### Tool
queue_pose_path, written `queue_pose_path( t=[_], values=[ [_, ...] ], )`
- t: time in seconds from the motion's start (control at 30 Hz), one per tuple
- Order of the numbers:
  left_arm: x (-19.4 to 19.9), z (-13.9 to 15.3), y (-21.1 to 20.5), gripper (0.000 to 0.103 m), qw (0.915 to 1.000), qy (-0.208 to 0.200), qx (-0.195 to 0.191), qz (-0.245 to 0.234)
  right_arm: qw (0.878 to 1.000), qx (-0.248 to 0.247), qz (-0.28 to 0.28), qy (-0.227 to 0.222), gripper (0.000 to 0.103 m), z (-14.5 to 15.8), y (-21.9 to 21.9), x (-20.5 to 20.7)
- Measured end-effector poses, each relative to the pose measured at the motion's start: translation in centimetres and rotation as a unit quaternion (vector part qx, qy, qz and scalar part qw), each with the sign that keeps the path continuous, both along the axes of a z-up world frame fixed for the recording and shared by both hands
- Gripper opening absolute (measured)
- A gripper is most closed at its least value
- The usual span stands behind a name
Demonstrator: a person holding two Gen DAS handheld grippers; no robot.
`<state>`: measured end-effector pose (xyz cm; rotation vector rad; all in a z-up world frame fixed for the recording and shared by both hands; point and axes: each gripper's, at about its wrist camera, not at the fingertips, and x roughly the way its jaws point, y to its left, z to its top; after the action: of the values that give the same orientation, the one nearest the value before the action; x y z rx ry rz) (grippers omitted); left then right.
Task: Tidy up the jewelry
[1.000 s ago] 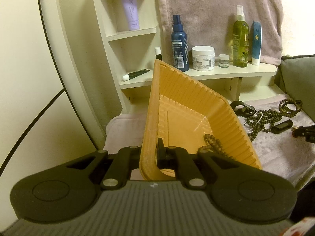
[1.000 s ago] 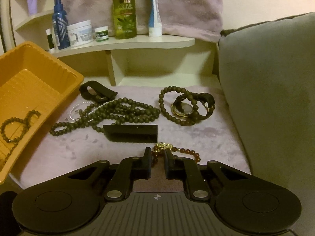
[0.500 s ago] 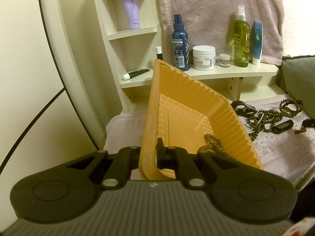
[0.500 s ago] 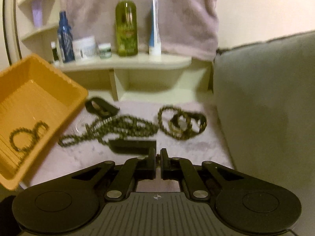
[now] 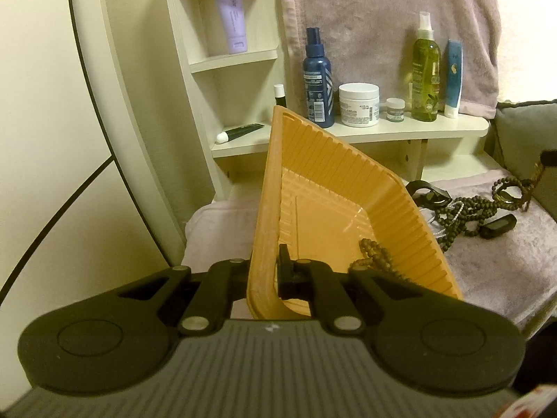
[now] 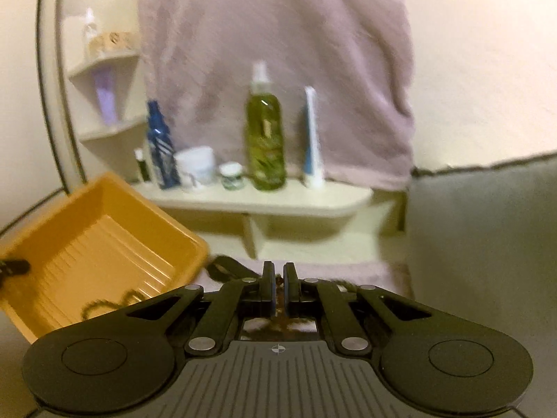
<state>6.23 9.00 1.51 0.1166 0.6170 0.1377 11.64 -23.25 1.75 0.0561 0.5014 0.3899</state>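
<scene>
Fingers: left gripper (image 5: pixel 265 268) clamps tray (image 5: pixel 334 188) rim; right gripper (image 6: pixel 278 287) pinches amber bracelet (image 6: pixel 279 280).

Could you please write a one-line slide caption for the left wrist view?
Left gripper clamps the tilted orange tray's rim, a beaded bracelet inside, more jewelry waiting on the towel.

One orange tray (image 5: pixel 334 181), with one beaded bracelet (image 5: pixel 374 256) inside. Two grippers: left gripper (image 5: pixel 266 271), right gripper (image 6: pixel 278 287). On the long shelf (image 5: pixel 400 132): two spray bottles, one blue (image 5: pixel 317 80) and one green (image 5: pixel 425 69); two white jars, one big (image 5: pixel 358 104) and one small (image 5: pixel 395 109); one blue-white tube (image 5: pixel 453 78). One lilac tube (image 5: pixel 231 17) higher up. One hanging towel (image 5: pixel 365 17). Loose jewelry on the cloth too tangled to count.
</scene>
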Motion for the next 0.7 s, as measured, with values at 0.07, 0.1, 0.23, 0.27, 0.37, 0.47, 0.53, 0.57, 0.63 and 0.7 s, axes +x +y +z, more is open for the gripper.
queue_pose_path(
  t=[0.07, 0.1, 0.23, 0.27, 0.37, 0.47, 0.53, 0.57, 0.63, 0.7],
  values=[
    [0.0, 0.0, 0.0, 0.006, 1.0000, 0.000, -0.001, 0.000, 1.000, 0.005, 0.012, -0.005, 0.004, 0.5, 0.8, 0.2],
    [0.0, 0.0, 0.0, 0.006, 1.0000, 0.000, -0.001, 0.000, 1.000, 0.008, 0.020, -0.006, 0.004, 0.8, 1.4, 0.3],
    [-0.1, 0.0, 0.0, 0.006, 1.0000, -0.001, -0.001, -0.001, 0.999, 0.019, 0.050, -0.007, 0.004, 1.5, 3.5, 0.9],
    [-0.1, 0.1, 0.0, 0.006, 1.0000, -0.001, -0.002, -0.002, 0.998, 0.022, 0.058, -0.007, 0.004, 1.6, 4.0, 1.0],
    [-0.1, 0.1, 0.0, 0.006, 1.0000, -0.001, -0.003, -0.002, 0.996, 0.030, 0.082, -0.005, 0.004, 1.9, 5.9, 1.3],
    [-0.1, 0.1, 0.0, 0.006, 1.0000, -0.001, -0.003, -0.002, 0.994, 0.036, 0.106, 0.000, 0.004, 1.9, 7.9, 1.7],
    [-0.1, 0.1, 0.0, 0.006, 1.0000, -0.001, -0.003, -0.002, 0.992, 0.037, 0.123, 0.005, 0.004, 1.8, 9.2, 1.9],
    [-0.1, 0.1, 0.0, 0.006, 1.0000, -0.001, -0.003, -0.002, 0.991, 0.037, 0.130, 0.007, 0.004, 1.7, 9.8, 2.0],
    [-0.1, 0.1, 0.0, 0.006, 1.0000, -0.001, -0.003, -0.002, 0.989, 0.036, 0.145, 0.014, 0.004, 1.3, 11.0, 2.1],
    [-0.1, 0.1, 0.0, 0.006, 1.0000, -0.001, -0.003, -0.002, 0.986, 0.037, 0.160, 0.022, 0.004, 0.9, 12.1, 2.2]
  ],
)
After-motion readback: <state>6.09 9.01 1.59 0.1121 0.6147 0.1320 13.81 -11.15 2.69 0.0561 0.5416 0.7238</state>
